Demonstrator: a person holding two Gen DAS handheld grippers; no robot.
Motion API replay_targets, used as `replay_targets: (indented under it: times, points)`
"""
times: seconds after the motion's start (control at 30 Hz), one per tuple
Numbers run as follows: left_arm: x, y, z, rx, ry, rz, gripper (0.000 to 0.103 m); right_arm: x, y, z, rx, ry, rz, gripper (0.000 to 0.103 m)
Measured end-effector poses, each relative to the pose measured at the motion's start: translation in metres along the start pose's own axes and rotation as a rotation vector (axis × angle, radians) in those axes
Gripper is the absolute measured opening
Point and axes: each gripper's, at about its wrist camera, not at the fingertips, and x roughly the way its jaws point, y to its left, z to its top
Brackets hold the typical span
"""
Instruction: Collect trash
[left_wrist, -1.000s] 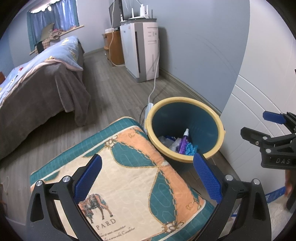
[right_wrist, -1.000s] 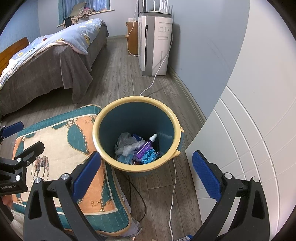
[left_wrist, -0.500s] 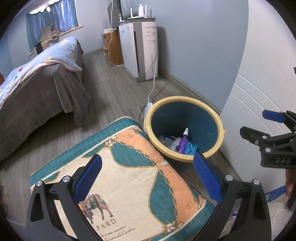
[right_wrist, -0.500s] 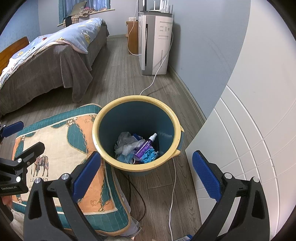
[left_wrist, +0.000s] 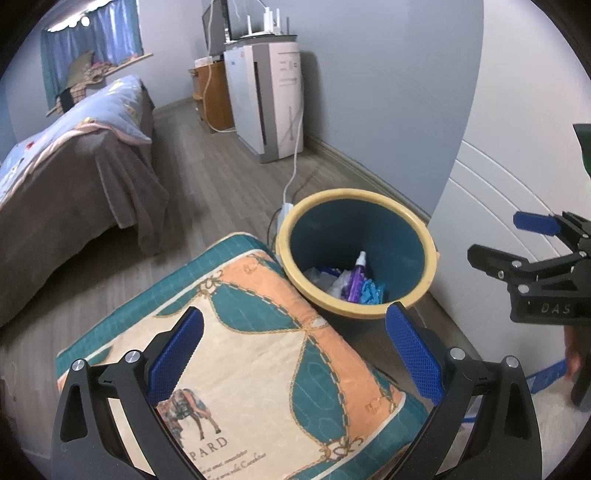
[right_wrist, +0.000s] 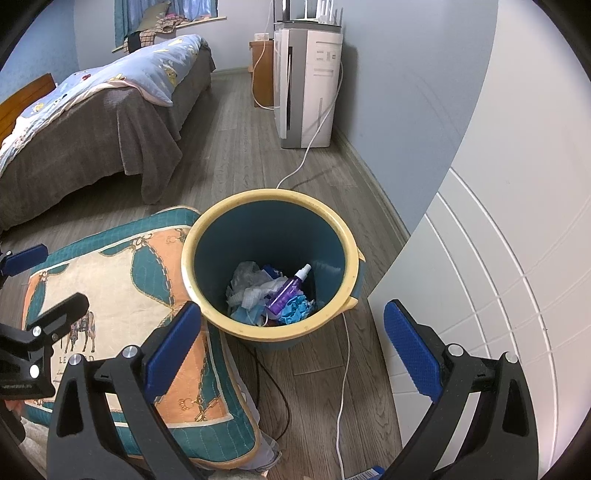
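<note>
Both the left tool (left_wrist: 293, 349) and the right tool (right_wrist: 291, 343) gape wide and carry nothing. The trash bin (right_wrist: 190, 258) stands on the floor just beside the patterned cushion (left_wrist: 255, 369), holding a purple spray bottle (right_wrist: 286, 291), crumpled paper and blue scraps (right_wrist: 295, 312), so collection looks largely done. No loose litter shows near the bin; the floor beneath the tools is hidden.

Bin (right_wrist: 271, 334) floor hidden under trash; items below purple bottle (right_wrist: 286, 291) too jumbled to ID. Cushion (left_wrist: 258, 369) text beside bin partly cut by gripper fingers. Blue-white item (right_wrist: 367, 474) near bin cut by frame edge.
</note>
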Motion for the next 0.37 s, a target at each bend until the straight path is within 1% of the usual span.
replay_targets:
  times: [0.13, 0.37]
  points:
    - [-0.001, 0.000, 0.000, 0.017, 0.017, -0.003, 0.098, 0.000, 0.000, 0.002, 0.003, 0.005, -0.005, 0.097]
    - [-0.005, 0.017, -0.002, -0.027, 0.029, 0.016, 0.098, 0.005, 0.006, 0.003, -0.006, 0.027, -0.034, 0.097]
